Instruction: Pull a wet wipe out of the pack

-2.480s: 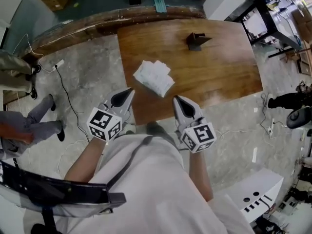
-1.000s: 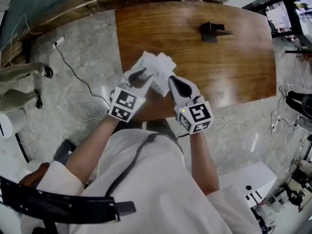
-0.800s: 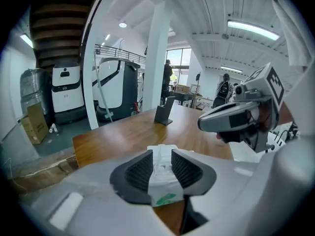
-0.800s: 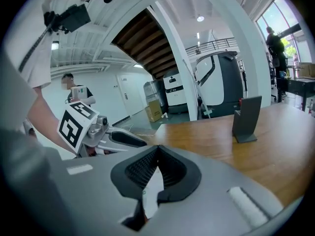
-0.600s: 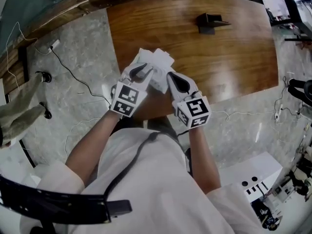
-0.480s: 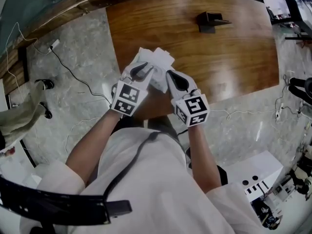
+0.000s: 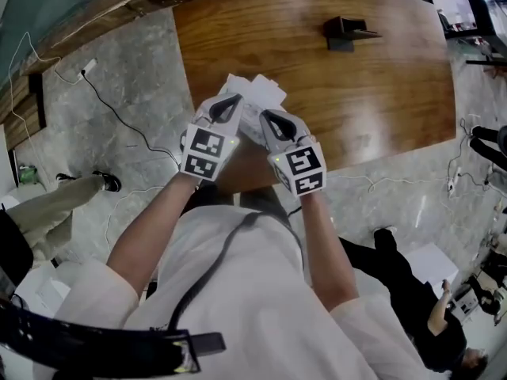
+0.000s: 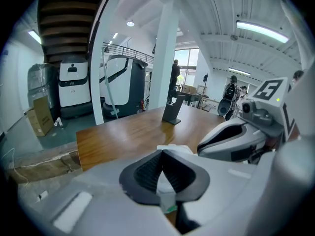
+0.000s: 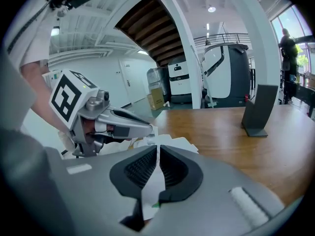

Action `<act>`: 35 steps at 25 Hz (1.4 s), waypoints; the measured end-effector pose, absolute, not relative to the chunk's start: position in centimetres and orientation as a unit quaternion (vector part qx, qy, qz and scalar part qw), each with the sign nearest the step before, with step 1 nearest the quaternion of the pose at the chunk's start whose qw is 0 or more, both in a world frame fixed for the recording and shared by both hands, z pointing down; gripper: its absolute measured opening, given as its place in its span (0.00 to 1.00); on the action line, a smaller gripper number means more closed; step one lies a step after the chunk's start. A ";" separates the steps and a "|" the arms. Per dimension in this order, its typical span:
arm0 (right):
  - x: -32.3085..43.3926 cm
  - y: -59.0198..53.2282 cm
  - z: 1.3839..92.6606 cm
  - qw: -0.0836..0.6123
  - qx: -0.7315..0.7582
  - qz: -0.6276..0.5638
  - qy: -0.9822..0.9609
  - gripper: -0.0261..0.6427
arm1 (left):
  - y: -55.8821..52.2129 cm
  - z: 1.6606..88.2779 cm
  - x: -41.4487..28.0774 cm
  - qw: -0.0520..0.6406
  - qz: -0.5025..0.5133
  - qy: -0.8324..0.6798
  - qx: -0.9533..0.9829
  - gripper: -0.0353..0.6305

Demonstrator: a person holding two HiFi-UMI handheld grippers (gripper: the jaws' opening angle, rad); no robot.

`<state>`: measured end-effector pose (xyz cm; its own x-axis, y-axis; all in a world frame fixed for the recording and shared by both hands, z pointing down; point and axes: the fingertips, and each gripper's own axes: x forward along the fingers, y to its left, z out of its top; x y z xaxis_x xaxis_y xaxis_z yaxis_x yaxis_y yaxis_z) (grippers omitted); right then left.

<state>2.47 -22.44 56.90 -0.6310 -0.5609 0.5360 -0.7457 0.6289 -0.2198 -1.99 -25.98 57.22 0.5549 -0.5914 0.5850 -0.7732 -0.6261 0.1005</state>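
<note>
The white wet wipe pack (image 7: 259, 92) lies near the front left of the wooden table (image 7: 372, 93). My left gripper (image 7: 234, 101) is at the pack's left end. In the left gripper view it (image 8: 161, 156) is shut, with the pack's white, green-printed edge (image 8: 167, 193) pinched low between the pads. My right gripper (image 7: 265, 118) sits right beside it on the pack. Its jaws (image 9: 157, 151) are closed on a thin white sheet (image 9: 150, 191) from the pack; whether that is a wipe or the flap I cannot tell.
A black stand (image 7: 346, 32) stands at the table's far side, also seen in the right gripper view (image 9: 256, 111). The table's front edge runs just under my grippers. Cables (image 7: 119, 121) lie on the stone floor at left. A person (image 7: 412, 283) stands at lower right.
Both grippers came forward from the table's front edge onto the pack. The left jaws, open around the pack's end, have shut on it. The right gripper has dropped down beside the left.
</note>
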 end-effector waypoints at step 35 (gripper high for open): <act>0.2 -23.3 59.4 0.351 0.336 0.145 -0.862 0.06 | -26.7 58.8 -3.5 0.211 0.251 -0.387 0.862 0.06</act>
<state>0.21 -23.30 59.40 -0.5274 -0.4776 0.7027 -0.6817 0.7314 -0.0145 -3.55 -26.72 58.85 0.5742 -0.5611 0.5962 -0.7733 -0.6108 0.1700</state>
